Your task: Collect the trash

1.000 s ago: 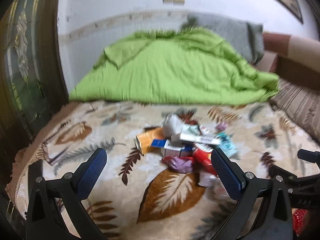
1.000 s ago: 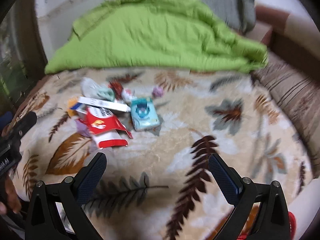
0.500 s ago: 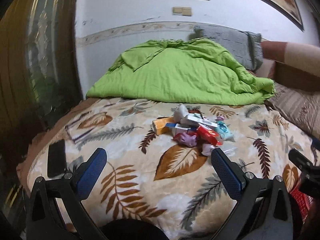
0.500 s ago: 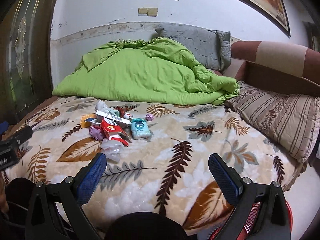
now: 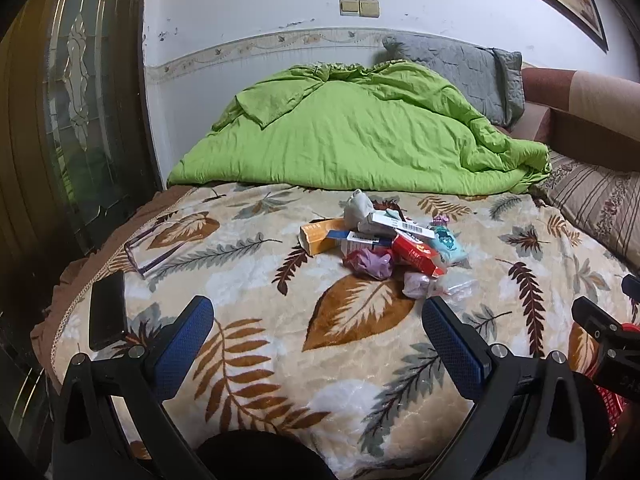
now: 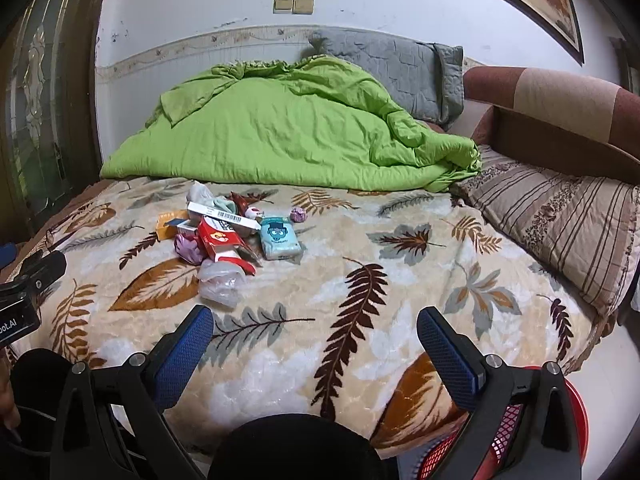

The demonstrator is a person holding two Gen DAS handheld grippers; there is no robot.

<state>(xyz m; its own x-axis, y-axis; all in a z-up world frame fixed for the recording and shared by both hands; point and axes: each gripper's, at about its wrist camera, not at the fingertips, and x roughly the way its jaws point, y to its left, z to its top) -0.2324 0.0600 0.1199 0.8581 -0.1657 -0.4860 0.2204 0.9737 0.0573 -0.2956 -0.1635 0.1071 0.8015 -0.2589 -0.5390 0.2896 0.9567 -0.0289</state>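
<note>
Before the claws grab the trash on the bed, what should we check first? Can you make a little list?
1. Left claw open and empty: ok.
2. Right claw open and empty: ok.
3. Trash pile in plain sight on the leaf blanket, nothing covering it: ok.
4. Red basket ready for the trash: partly hidden under the right claw, whether it has room: cannot tell.
5. Eyeglasses and the black phone well apart from the pile, so they will not be grabbed by mistake: ok.
6. Claws close enough to the pile to grab: not ok, both hang back at the bed's near edge.
</note>
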